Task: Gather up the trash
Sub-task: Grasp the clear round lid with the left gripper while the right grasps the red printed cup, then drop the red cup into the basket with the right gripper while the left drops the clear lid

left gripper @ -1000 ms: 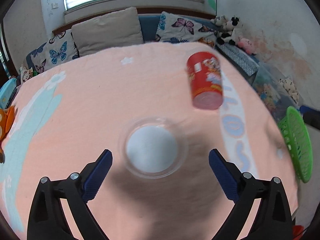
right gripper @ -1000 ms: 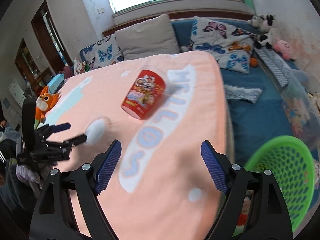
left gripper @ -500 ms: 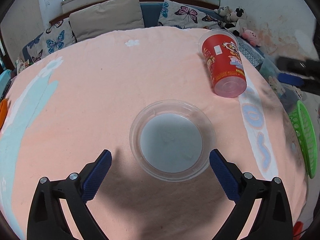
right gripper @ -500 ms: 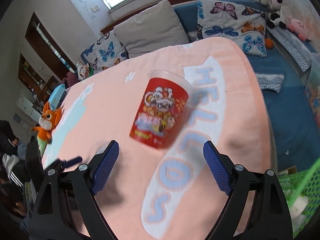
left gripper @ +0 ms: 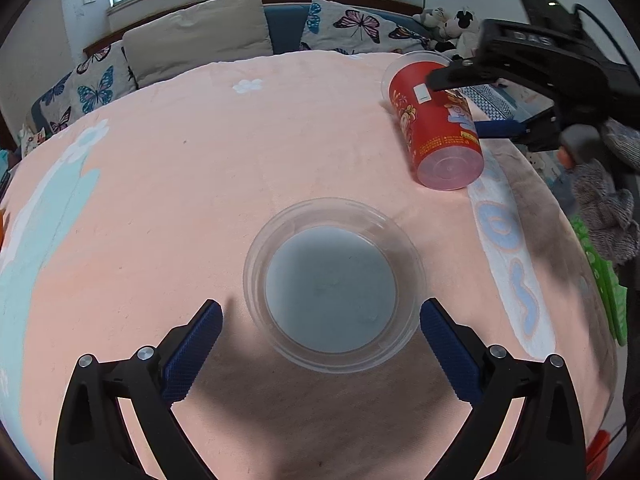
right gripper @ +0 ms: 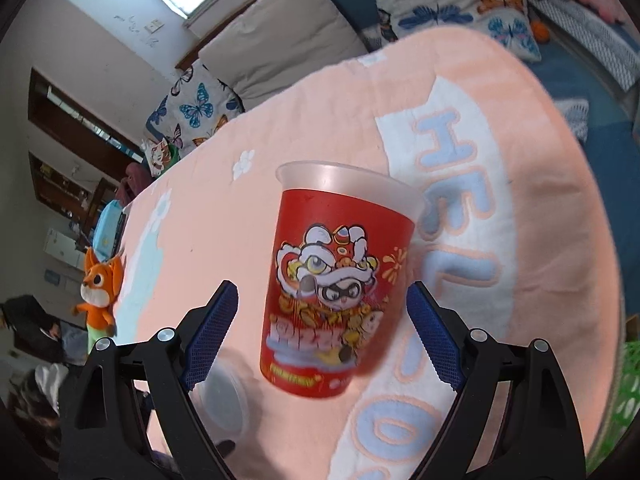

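A clear round plastic lid [left gripper: 334, 284] lies flat on the pink blanket [left gripper: 168, 184]. My left gripper [left gripper: 320, 344] hangs open just above its near rim, one blue pad on each side, not touching it. A red printed cup [left gripper: 436, 128] lies on its side at the right. My right gripper [right gripper: 322, 332] is open around that cup [right gripper: 340, 280]; its blue pads stand clear of the cup's walls. The left wrist view shows the right gripper's fingers [left gripper: 496, 128] straddling the cup. The lid [right gripper: 224, 396] shows again, low and left of the cup.
A green mesh basket [left gripper: 608, 292] stands off the blanket's right edge. Butterfly-print and beige cushions [left gripper: 196, 40] line the back. An orange fox toy [right gripper: 98, 292] sits at the far left. A person's knitted sleeve [left gripper: 608, 208] is at the right.
My right gripper swung left and closed in on the red cup, which now sits between its open fingers. My left gripper sank slightly toward the lid.
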Action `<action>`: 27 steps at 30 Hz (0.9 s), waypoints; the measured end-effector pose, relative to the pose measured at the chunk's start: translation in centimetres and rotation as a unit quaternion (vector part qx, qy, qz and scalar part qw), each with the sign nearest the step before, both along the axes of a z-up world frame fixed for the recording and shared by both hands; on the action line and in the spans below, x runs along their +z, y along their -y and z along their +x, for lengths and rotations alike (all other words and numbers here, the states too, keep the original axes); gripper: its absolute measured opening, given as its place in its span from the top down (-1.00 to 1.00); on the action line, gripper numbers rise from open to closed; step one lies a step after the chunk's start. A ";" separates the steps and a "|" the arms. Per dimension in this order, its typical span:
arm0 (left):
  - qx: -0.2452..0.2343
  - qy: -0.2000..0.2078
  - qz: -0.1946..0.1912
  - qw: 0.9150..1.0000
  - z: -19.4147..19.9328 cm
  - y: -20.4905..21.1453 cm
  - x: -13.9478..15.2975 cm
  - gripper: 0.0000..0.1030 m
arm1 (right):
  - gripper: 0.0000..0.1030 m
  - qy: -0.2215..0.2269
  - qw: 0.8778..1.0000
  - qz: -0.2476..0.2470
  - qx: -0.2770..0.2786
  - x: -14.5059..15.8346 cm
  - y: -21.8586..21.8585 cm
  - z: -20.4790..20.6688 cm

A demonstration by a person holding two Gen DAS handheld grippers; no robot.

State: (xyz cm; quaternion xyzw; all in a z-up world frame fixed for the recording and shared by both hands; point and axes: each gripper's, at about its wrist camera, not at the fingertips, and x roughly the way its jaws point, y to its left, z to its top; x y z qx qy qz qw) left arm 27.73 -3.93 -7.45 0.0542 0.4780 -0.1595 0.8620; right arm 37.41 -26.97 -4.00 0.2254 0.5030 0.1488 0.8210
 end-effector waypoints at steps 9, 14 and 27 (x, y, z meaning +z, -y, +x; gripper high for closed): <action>-0.013 -0.006 0.013 1.000 0.0 0.7 -0.7 -0.86 | -0.40 -0.015 1.000 0.001 0.004 -1.1 0.0 0.6; -0.010 -0.007 0.016 1.000 0.4 0.9 -1.0 -0.86 | -0.40 0.007 1.000 -0.024 0.014 -0.2 0.4 -0.8; -0.013 0.018 0.003 1.000 -1.6 2.3 0.9 -0.69 | -0.39 0.082 0.994 -0.066 0.031 3.8 2.7 -9.6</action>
